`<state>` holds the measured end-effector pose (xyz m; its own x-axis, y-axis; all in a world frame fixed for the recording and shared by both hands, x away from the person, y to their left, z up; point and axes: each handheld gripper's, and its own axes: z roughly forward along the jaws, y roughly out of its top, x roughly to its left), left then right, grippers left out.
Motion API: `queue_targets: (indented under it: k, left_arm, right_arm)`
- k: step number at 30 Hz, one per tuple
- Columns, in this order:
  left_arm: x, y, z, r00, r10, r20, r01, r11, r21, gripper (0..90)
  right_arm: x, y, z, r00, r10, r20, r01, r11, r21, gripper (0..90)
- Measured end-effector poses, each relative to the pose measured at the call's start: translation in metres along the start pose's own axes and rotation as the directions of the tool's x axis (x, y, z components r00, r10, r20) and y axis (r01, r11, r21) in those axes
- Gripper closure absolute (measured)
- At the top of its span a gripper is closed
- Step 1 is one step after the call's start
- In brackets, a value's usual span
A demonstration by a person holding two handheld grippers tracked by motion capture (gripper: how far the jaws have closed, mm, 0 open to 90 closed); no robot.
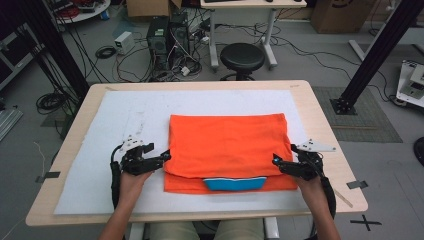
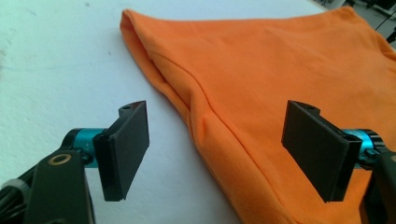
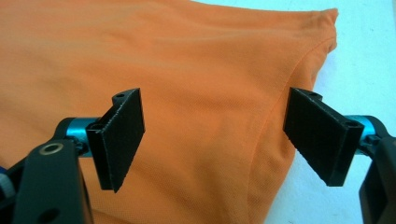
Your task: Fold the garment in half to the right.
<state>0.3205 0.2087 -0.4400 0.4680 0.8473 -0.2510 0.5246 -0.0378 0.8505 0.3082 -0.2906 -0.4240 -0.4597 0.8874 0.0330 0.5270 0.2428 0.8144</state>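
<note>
— Where does the fold stand?

— The orange shirt (image 1: 227, 150) lies flat at the middle of the white mat (image 1: 100, 150), nearer the worktop's front edge — already doubled over, by the look of it, with a blue collar (image 1: 235, 183) peeking out at its front hem. At least one more fold seems left.

— And the hands?

— Low and level, one at each side edge. The left gripper (image 1: 161, 159) straddles the shirt's left fold, jaws spread wide, clamped on nothing; the right gripper (image 1: 280, 162) mirrors it at the right edge, jaws likewise apart — both poised to pinch.
</note>
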Motion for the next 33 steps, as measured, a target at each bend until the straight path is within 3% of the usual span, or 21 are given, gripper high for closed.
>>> queue_targets:
  k: [7, 15, 24, 28, 33]
  left_arm:
    - [-0.014, -0.006, 0.006, 0.9998, -0.008, -0.016, 0.009, 0.9961, 0.088, 23.3]
    - [-0.019, -0.012, 0.006, 0.9965, -0.023, -0.080, 0.036, 0.9860, 0.163, 25.8]
    - [-0.028, -0.018, 0.007, 0.9959, 0.010, -0.090, 0.008, 0.9812, 0.193, 37.5]
    - [-0.034, -0.020, 0.007, 0.9953, 0.026, -0.093, -0.008, 0.9805, 0.197, 43.2]
    - [-0.040, -0.021, 0.008, 0.9941, 0.044, -0.099, -0.024, 0.9798, 0.198, 46.5]
  right_arm:
    - [0.001, 0.000, 0.000, 1.0000, -0.001, -0.002, 0.001, 1.000, 0.001, 20.9]
    - [0.005, 0.003, 0.002, 0.9996, -0.021, -0.019, 0.021, 1.000, 0.005, 20.9]
    - [0.012, 0.010, 0.008, 0.9985, -0.031, -0.044, 0.032, 0.999, 0.020, 20.9]
    - [0.015, 0.018, 0.015, 0.9979, -0.032, -0.056, 0.034, 0.999, 0.039, 20.9]
    - [0.024, 0.035, 0.028, 0.9953, -0.064, -0.072, 0.070, 0.995, 0.073, 20.9]
